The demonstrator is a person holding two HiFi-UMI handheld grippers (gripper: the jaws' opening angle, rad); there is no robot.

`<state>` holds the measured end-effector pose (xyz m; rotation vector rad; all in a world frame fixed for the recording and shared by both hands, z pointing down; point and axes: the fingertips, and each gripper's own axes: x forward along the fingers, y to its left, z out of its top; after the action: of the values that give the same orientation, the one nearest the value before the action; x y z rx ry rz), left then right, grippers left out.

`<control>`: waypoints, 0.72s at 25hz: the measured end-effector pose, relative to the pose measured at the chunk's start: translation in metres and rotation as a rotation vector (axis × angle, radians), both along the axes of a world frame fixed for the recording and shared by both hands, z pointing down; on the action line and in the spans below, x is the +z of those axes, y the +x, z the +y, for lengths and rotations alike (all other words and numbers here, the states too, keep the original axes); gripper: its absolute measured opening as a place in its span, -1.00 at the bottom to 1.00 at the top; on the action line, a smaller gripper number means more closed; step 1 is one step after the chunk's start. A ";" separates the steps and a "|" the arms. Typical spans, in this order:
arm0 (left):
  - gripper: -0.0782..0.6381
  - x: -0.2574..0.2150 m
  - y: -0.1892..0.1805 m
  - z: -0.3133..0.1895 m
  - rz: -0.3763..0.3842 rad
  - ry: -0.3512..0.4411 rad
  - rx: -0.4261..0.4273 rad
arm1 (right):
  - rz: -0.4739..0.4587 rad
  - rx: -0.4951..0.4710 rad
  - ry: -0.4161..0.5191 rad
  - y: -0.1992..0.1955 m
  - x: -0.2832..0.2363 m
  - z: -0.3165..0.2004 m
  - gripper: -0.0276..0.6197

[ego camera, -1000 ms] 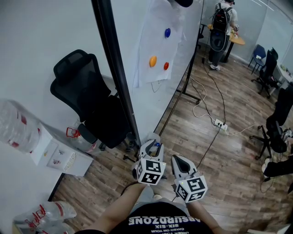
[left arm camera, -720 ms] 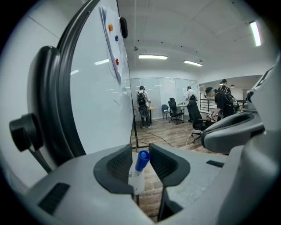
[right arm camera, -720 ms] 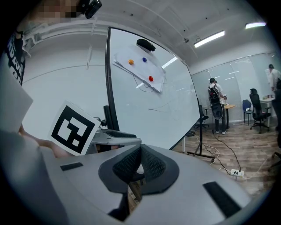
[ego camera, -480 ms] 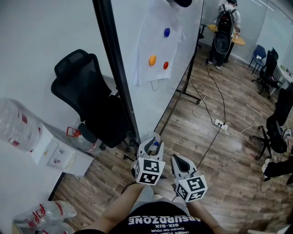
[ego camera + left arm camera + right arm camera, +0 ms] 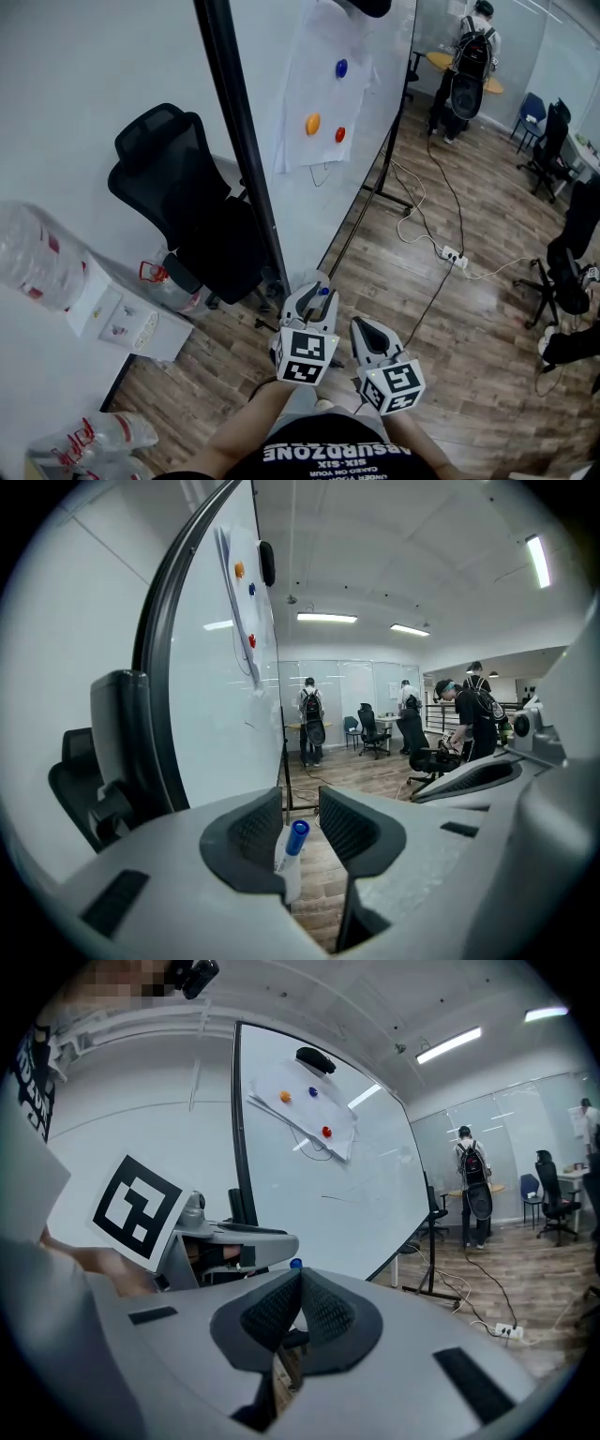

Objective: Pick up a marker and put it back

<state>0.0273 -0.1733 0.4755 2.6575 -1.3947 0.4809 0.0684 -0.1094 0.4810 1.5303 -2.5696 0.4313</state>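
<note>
My left gripper (image 5: 298,810) clamped on white plastic marker with blue cap (image 5: 288,860), long axis near upright, cap up. Big white whiteboard (image 5: 214,682) ahead, slightly left. My right gripper (image 5: 300,1284) closed, empty, just right.

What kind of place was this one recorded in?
Probably an open office or lab workspace: a rolling whiteboard, a black office chair, and a power strip on the wood floor.
</note>
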 end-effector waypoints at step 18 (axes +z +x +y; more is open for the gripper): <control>-0.69 0.004 -0.014 0.032 0.016 -0.029 -0.004 | -0.002 -0.023 0.022 -0.013 -0.008 0.014 -0.92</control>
<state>0.0132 -0.1416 0.4797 2.6292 -1.3779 0.4747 0.0551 -0.0954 0.4735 1.5069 -2.5997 0.4035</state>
